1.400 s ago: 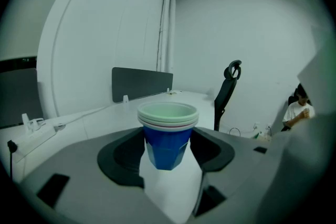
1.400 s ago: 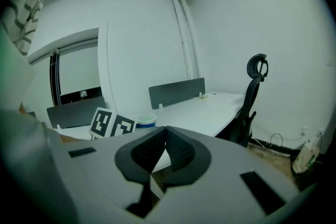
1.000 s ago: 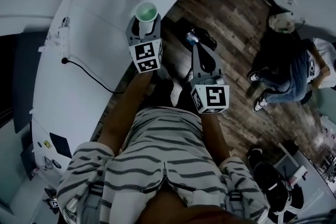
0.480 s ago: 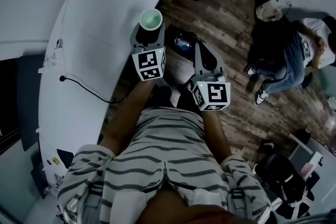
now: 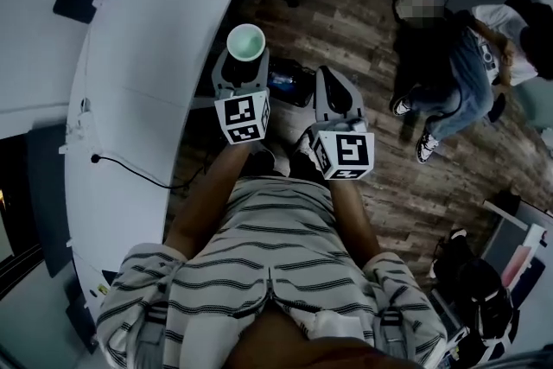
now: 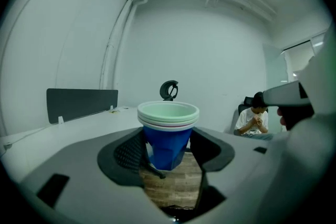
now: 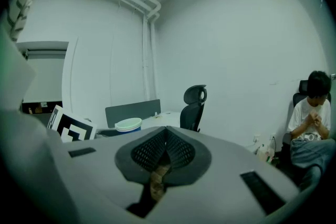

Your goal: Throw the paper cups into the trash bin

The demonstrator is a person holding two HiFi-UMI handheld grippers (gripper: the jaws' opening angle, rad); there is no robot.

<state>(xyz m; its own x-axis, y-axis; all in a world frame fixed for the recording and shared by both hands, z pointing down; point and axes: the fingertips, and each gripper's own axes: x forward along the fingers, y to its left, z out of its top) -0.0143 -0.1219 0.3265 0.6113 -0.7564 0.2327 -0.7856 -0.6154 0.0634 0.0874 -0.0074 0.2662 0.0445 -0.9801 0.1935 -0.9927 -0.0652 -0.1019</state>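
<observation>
Two+ nested paper cups (image 6: 168, 134), top empty, in L gripper (image 6: 167, 150).

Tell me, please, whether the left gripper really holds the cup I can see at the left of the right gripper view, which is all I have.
Observer: Yes. The left gripper view shows the left gripper with its tongs shut on the paper cups, which are upright and blue outside.
Operator: Cups, plural?
Observer: Yes. Several nested rims are stacked there, not just one.
Operator: Is a trash bin below them?
Observer: I cannot make one out. In the head view the cups sit by the edge of the white table, with wood floor beyond it.
</observation>
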